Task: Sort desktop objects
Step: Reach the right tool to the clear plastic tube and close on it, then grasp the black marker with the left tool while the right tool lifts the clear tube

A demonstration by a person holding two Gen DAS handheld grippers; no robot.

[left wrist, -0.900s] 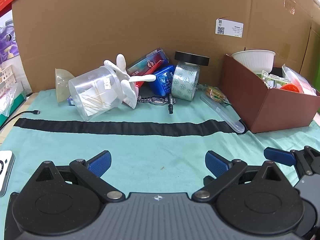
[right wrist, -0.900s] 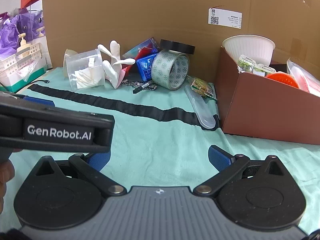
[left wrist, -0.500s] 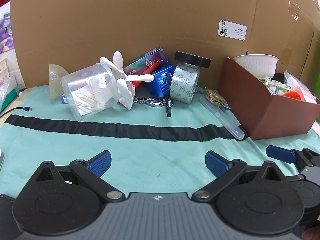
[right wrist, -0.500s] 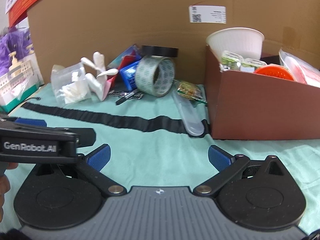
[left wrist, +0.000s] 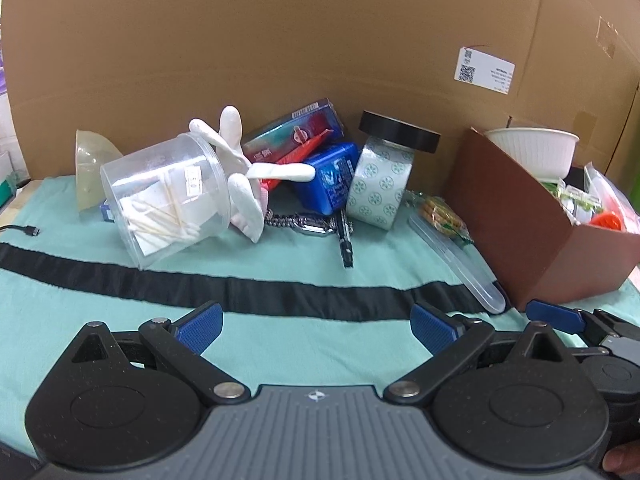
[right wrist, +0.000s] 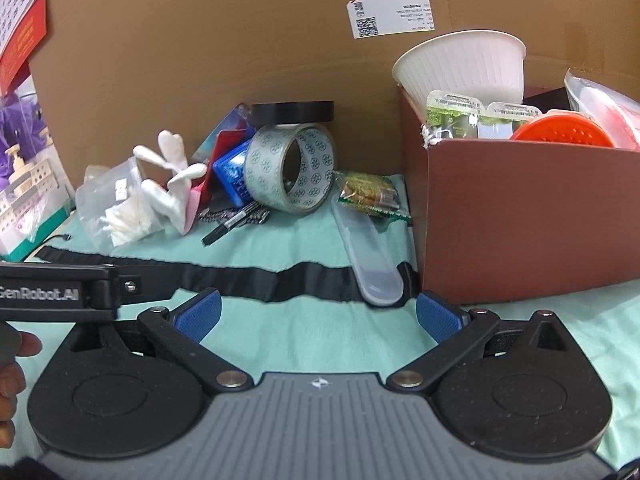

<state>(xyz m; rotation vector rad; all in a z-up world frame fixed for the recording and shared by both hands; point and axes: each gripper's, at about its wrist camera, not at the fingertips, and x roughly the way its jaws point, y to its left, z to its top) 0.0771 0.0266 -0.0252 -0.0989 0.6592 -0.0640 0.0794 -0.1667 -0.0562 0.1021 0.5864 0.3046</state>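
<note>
Both the left gripper (left wrist: pixel 316 326) and the right gripper (right wrist: pixel 318 316) hang released and empty over the mint-green cloth (left wrist: pixel 280 344), the clutter to be sorted lying well ahead of them against the cardboard wall. The slick, tilted clear plastic tub of cotton swabs (left wrist: pixel 166 196) would probably roll if nudged, and the black tape ring (left wrist: pixel 399 133) perched on the patterned tape roll (left wrist: pixel 378 184) could slide off. The open brown cardboard box (right wrist: pixel 520 216), ahead and right of the right gripper, is already heaped with a ribbed white bowl (right wrist: pixel 464 64) and packets, so anything dropped in carelessly may spill.

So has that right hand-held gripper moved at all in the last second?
Yes. The right hand-held gripper has moved forward, toward the brown box, which now looms larger in its view.
</note>
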